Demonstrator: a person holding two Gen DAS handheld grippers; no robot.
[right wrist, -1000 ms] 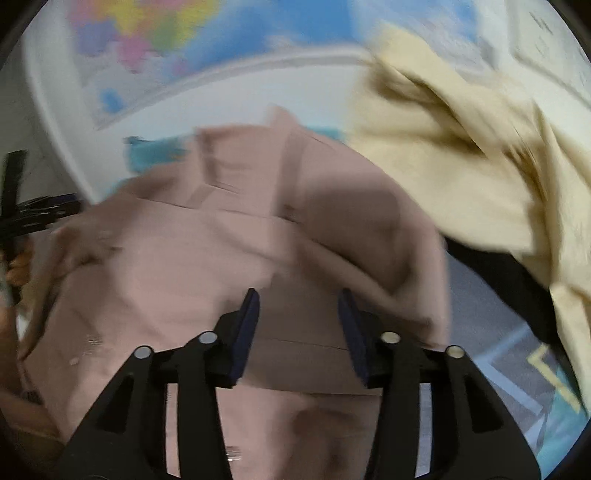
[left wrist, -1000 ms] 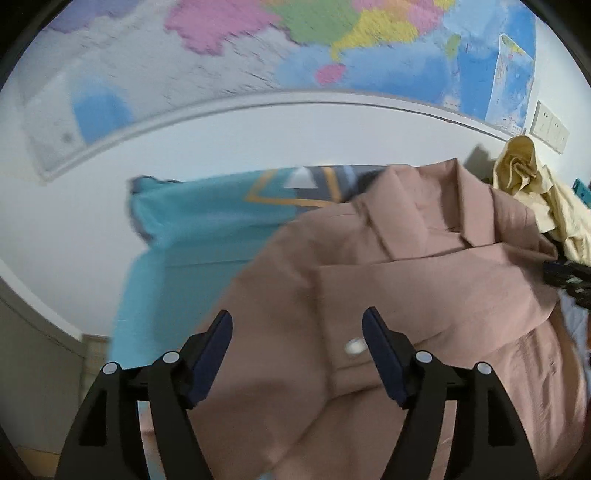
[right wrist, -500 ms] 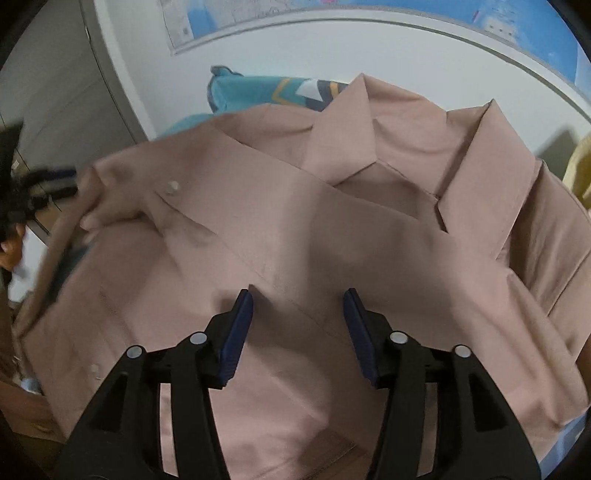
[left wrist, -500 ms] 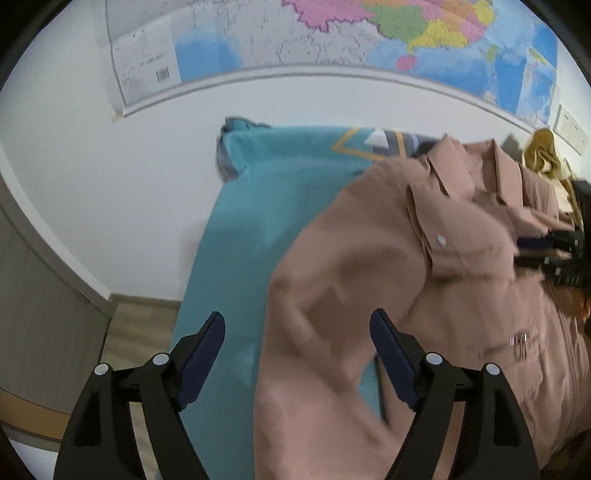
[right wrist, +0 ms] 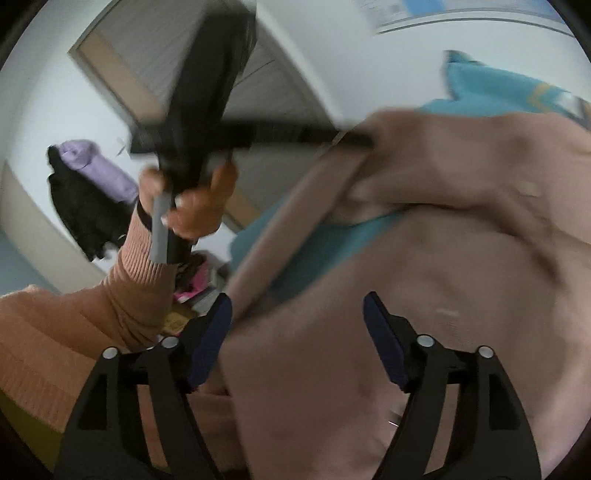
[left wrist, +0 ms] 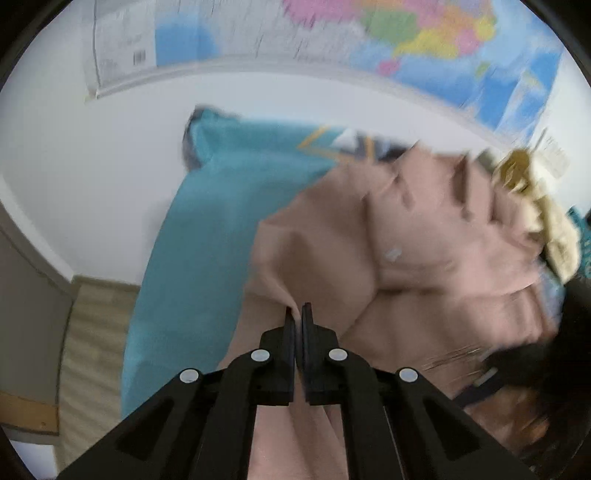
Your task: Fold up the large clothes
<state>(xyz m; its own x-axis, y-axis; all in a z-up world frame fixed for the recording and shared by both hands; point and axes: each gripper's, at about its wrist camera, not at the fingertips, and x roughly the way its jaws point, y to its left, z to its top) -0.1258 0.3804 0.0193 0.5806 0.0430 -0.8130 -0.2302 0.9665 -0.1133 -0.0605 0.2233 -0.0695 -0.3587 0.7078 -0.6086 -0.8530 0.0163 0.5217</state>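
Note:
A large dusty-pink shirt (left wrist: 424, 258) lies spread on a teal bedspread (left wrist: 221, 240), collar toward the wall. My left gripper (left wrist: 298, 314) is shut on a raised fold at the shirt's left edge. In the right wrist view the same left gripper (right wrist: 354, 140) pinches that edge and lifts it, held by a person's hand (right wrist: 192, 210). My right gripper (right wrist: 297, 310) hovers low over the shirt (right wrist: 443, 258) near its left side. Its jaws are opening wide, with shirt cloth lying under and between them, the pads not pressing on it. Both views are blurred.
A pale yellow garment (left wrist: 546, 221) is bunched at the bed's far right. A map (left wrist: 369, 33) hangs on the white wall. Wooden floor (left wrist: 96, 350) runs along the bed's left side. Purple and black clothes (right wrist: 88, 177) hang on the far wall. An orange knitted sleeve (right wrist: 74, 332) fills the lower left.
The left jaws have gone from wide open to shut on the shirt's left edge. The right gripper has swung left across the shirt toward the left hand, and its jaws have widened.

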